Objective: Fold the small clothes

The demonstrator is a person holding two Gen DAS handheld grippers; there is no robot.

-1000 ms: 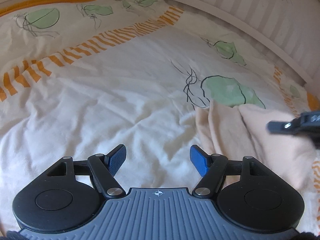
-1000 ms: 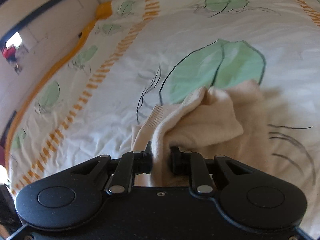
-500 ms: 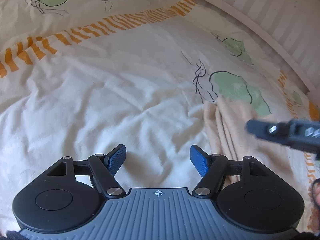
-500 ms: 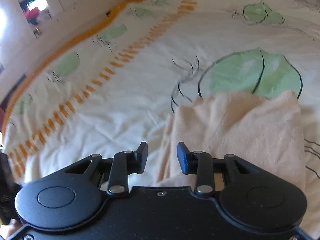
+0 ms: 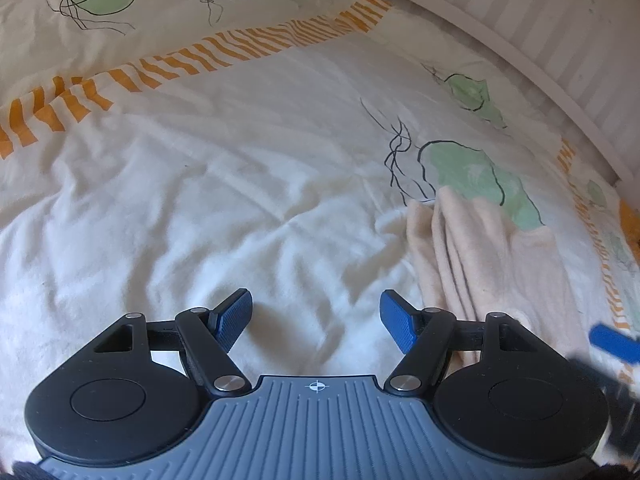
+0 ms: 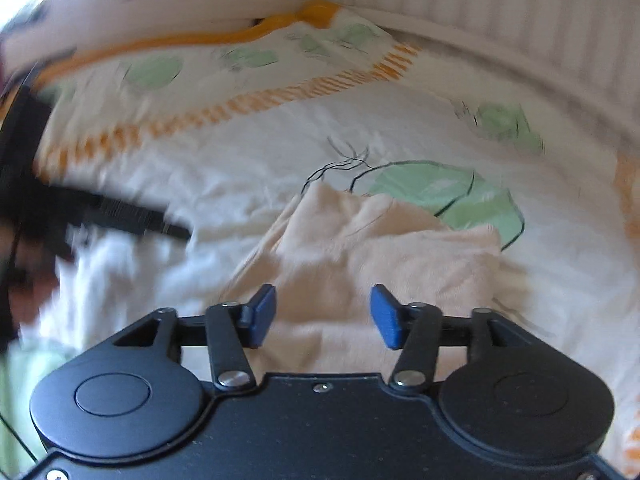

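White cotton duvet cover (image 5: 224,200) with green leaf print and orange striped border covers the bed. Peach-beige soft knit garment (image 6: 360,248) lies on it over a large green leaf, folded over once, left edge bunched in ridges. Judgement: first fold laid; smoothing and at least one more fold remain. Right tool (image 6: 323,316): jaws have just been opening, now spread above the garment, nothing pinched; a second ago it was clamped on the garment's raised edge. Left tool (image 5: 316,320): spread, empty, over bare duvet just left of the garment, unchanged.
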